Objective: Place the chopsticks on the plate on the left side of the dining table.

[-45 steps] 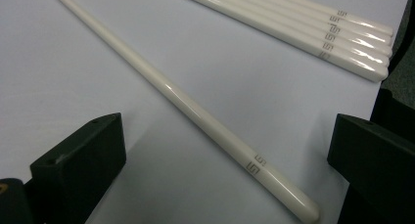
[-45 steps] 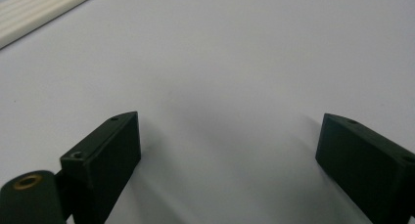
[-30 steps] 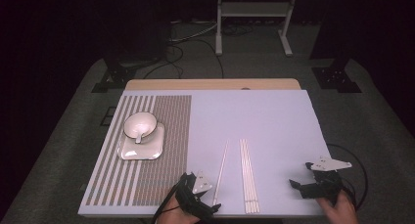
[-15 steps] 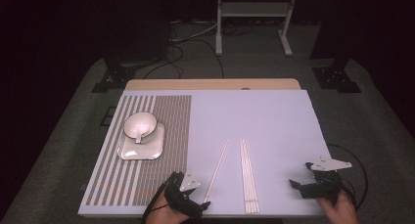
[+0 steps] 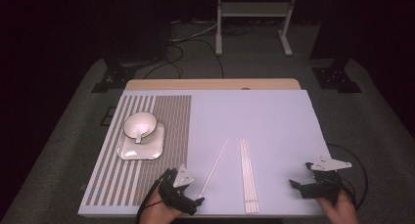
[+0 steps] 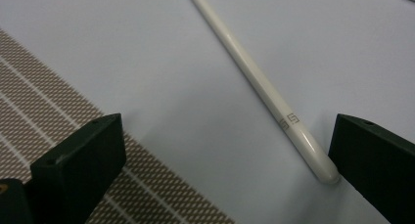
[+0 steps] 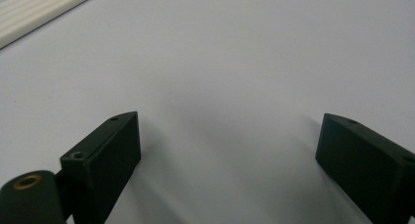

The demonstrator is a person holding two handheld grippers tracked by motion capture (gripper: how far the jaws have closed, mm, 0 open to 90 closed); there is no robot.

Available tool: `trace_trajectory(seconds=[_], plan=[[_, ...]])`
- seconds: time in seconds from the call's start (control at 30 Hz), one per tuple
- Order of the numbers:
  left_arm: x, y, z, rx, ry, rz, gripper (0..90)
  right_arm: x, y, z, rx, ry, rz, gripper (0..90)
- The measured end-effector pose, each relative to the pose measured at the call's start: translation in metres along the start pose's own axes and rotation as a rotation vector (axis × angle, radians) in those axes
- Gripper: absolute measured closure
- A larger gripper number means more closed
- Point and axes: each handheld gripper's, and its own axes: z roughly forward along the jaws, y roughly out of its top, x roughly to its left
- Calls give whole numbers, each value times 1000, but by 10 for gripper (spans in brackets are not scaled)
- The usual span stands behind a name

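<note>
While both jaws gape, left gripper [image 6: 220, 150] view reveals the chopstick's [image 6: 254, 82] printed mark.

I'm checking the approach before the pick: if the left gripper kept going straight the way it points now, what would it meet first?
Probably the lone chopstick. The left gripper is open, low over the mat, and the stick's thick end lies just inside one jaw, running forward. How high the jaws ride is unclear.
</note>
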Motion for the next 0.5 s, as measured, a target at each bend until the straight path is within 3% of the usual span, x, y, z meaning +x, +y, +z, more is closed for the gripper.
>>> trace_trajectory(seconds=[0.5], plan=[[17,-6,-6,1,40,-32,0,0,0,0,0,0,0,80]])
